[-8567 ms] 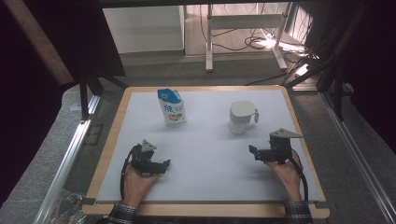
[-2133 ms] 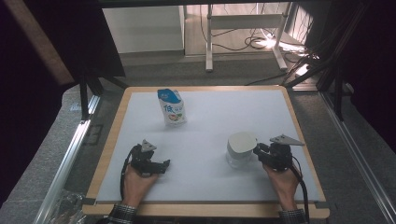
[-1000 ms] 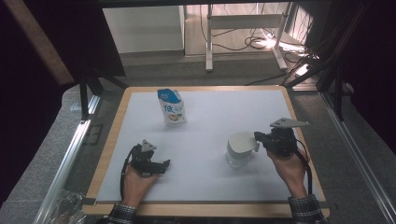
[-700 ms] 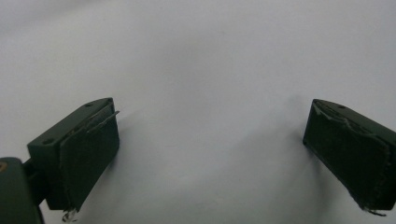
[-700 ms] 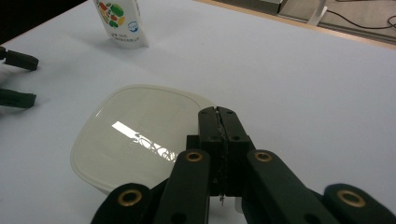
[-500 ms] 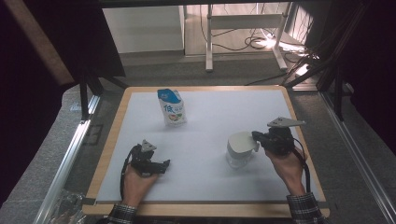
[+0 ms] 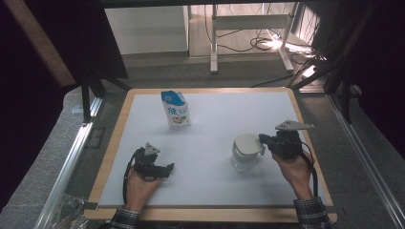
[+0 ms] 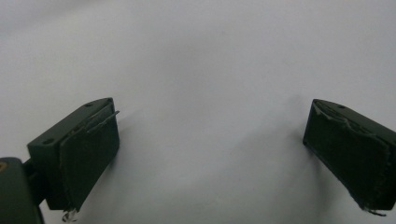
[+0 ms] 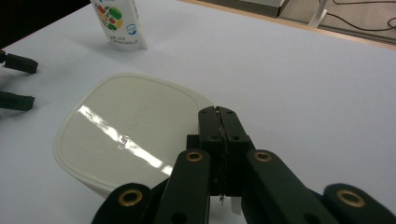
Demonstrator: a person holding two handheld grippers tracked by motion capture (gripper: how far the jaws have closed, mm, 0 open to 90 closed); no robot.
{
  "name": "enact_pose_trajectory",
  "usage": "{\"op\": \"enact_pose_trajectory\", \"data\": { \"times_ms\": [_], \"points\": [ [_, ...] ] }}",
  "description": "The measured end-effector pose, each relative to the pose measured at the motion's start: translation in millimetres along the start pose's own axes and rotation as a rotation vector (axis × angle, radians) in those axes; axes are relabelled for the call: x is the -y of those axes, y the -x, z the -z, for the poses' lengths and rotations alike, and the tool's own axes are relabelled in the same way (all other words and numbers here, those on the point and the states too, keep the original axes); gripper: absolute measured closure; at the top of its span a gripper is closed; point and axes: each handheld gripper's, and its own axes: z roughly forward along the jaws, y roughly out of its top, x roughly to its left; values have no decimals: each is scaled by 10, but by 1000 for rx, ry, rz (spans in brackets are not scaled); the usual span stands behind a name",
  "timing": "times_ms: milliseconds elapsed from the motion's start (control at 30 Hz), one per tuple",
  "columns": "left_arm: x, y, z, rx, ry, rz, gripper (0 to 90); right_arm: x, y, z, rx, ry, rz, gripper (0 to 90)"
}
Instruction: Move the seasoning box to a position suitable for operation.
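Two grippers work over a white rectangular table top framed by a pale wooden border. We see the left gripper resting low on the near-left part of the sheet, well inside the wooden edge, with bare white surface ahead of it and to its right. In the left gripper view its jaws stand wide apart with nothing between them; beneath them we see plain white surface.

We find the right gripper at the near-right part of the table, just inside the right-hand border, pointing toward the table's middle. In the right gripper view its jaws are pressed together, their tips lying at the rim of a white rounded-square plastic lid on a translucent container; the same lid spreads to the left of the tips. Whether a tab or handle is pinched between them we cannot tell. The container stands upright, near the right gripper's side of the sheet, well apart from the left gripper.

A white and blue printed carton stands upright toward the far-left area, well apart from both grippers; we see its lower part beyond the lid. Open sheet lies between carton and container.
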Motion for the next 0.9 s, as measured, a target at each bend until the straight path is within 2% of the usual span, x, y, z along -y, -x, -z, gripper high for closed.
{"op": "enact_pose_trajectory", "data": {
  "times_ms": [367, 433, 467, 733, 900],
  "points": [
    [0, 0, 0, 0, 0, -1, 33, 17, 22, -5, 12, 1, 1, 900],
    [0, -1, 0, 0, -1, -2, 33, 28, 33, -11, 21, -5, -1, 900],
    [0, -4, 3, 0, -5, -7, 33, 53, 49, -33, 41, -23, 10, 900],
    [-1, -4, 3, 0, -5, -7, 33, 179, 127, -81, 18, -10, -27, 900],
    [-1, -3, 2, 0, -6, -7, 32, 250, 161, -103, 22, -5, -35, 899]
  ]
}}
